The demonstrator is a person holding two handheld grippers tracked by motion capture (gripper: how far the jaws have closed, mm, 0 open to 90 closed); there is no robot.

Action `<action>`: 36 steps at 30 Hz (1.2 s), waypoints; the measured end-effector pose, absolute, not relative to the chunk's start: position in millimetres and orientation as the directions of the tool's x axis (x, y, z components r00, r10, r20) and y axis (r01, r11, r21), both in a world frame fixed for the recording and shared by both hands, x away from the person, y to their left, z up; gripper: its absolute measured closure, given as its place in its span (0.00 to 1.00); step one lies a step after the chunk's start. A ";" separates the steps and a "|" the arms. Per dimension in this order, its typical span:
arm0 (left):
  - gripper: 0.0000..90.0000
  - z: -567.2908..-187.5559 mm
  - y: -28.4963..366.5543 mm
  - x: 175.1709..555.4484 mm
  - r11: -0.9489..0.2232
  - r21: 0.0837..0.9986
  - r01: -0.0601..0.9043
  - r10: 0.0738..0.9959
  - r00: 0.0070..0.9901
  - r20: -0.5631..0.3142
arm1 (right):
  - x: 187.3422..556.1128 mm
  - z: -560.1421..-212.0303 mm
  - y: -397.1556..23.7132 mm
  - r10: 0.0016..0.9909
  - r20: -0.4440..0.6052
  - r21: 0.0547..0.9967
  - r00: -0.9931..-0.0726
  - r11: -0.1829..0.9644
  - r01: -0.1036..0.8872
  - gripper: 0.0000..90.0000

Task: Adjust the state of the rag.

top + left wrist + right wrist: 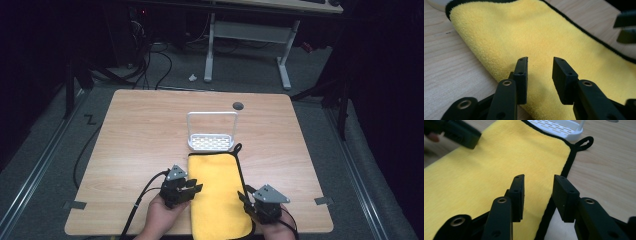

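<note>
We see a fluffy yellow cloth [218,192] with a thin black hem lying flat and folded on the pale wooden table [135,135], its far end just touching a white slotted plastic rack [212,141]. Our left gripper [539,73] hovers over the cloth's left edge, jaws parted with nothing between them. Our right gripper [537,195] straddles the black hem – also parted, pressing nothing. A small loop [584,143] juts from the far corner.
</note>
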State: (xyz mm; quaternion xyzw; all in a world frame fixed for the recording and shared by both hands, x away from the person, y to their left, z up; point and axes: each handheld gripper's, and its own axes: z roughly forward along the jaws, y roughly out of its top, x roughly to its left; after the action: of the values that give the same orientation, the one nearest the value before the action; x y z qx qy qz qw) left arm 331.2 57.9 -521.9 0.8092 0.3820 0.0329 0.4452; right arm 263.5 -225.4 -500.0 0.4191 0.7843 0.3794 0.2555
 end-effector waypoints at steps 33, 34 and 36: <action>0.72 -530.1 97.0 294.9 -0.311 0.724 0.615 0.643 0.697 -0.316 | 277.0 -528.9 -189.1 0.794 -0.051 0.744 -0.606 0.435 0.507 0.73; 0.70 -529.5 97.6 295.4 -0.307 0.727 0.615 0.643 0.697 -0.318 | 277.0 -528.3 -190.3 0.785 -0.059 0.741 -0.617 0.448 0.500 0.73; 0.67 -526.7 100.8 298.2 -0.290 0.745 0.601 0.648 0.696 -0.310 | 277.0 -529.2 -192.3 0.783 -0.047 0.746 -0.620 0.441 0.500 0.73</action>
State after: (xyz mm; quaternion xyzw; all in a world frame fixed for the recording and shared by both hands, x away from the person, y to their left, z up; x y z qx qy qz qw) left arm 298.2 100.8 -526.7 0.8026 0.3890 0.0257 0.4516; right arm 277.0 -192.3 -529.2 0.3885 0.8255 0.3586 0.1974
